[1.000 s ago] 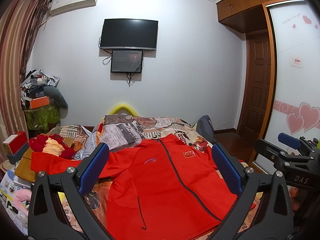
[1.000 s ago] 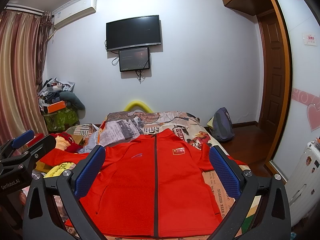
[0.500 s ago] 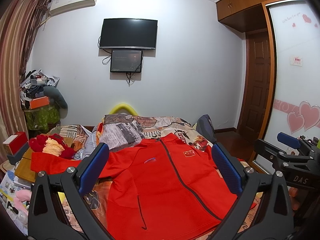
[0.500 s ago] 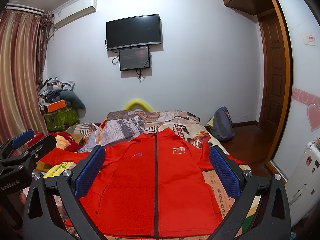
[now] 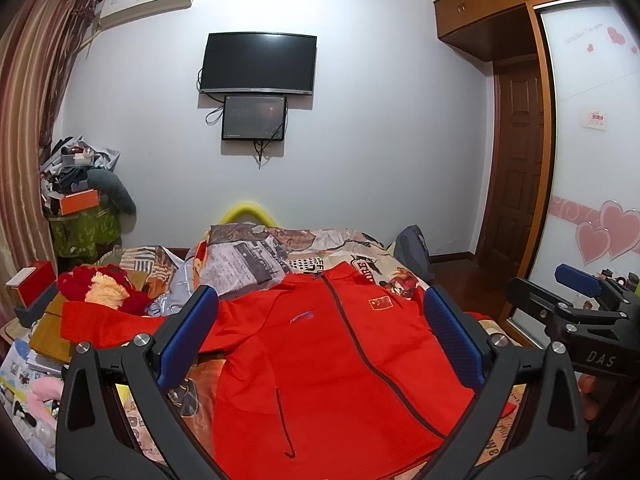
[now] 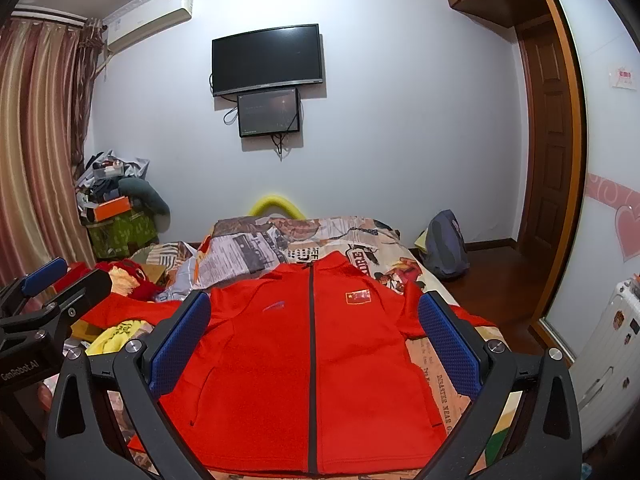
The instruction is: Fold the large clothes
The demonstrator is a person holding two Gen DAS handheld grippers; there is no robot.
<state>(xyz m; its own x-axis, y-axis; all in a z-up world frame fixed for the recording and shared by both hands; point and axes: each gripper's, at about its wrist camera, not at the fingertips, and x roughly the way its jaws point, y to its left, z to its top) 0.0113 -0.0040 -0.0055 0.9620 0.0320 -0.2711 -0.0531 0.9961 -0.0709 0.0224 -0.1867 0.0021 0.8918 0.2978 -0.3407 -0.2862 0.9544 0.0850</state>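
Both hand-held grippers, the left hand-held gripper (image 5: 320, 336) and the right hand-held gripper (image 6: 314, 334), hover with jaws spread wide and empty above the red jacket (image 6: 308, 360), which lies zipped and flat, front up, on the bed (image 6: 436, 364), sleeves out to the sides. Folding looks not yet begun; the next move calls for pinching a sleeve or side edge. Nothing visibly differs from a second ago.

A bed covered in a newspaper-print sheet (image 6: 434, 364) carries a bright red zip-front jacket (image 6: 280, 368) lying flat, front up, collar toward the far wall. Beyond the collar sits a grey newsprint-patterned pillow (image 6: 236, 258); a yellow cloth (image 6: 116, 334) lies beside the jacket's left sleeve.
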